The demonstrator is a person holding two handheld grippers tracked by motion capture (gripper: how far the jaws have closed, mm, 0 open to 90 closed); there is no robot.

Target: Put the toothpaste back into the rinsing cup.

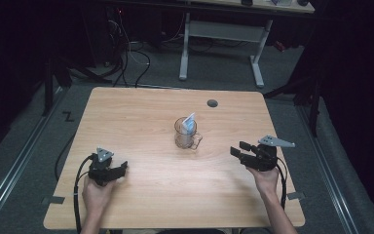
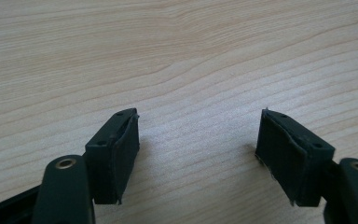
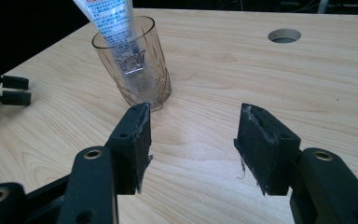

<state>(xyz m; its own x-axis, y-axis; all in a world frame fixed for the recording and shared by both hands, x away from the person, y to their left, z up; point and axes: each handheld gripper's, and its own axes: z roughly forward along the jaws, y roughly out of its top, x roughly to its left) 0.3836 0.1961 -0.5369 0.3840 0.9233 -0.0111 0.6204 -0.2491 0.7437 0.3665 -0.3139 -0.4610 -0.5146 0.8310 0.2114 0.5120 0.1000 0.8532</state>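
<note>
standing between both empty, spread tongs, left (image 1: 122, 168) and right (image 1: 239, 148), a clear cup (image 1: 187, 133) with a tube (image 1: 190, 123)

A cup (image 1: 187, 134) stands near the middle of the table (image 1: 141, 112), a little toward the far side, and a tube (image 1: 190, 123) stands tilted inside it, its top poking out above the rim. Behind the cup and to its right, near the far edge, a round hole (image 1: 212, 103) is set in the tabletop. The left gripper (image 1: 121, 169) sits low over the near left part of the table, well apart from the cup, jaws spread over bare wood. The right gripper (image 1: 238, 148) is at the near right, jaws apart and pointing toward the cup, which stands just beyond them. Behind the table, on the floor, stands a desk frame (image 1: 221, 36), with cables (image 1: 126, 58) lying to its left.
</note>
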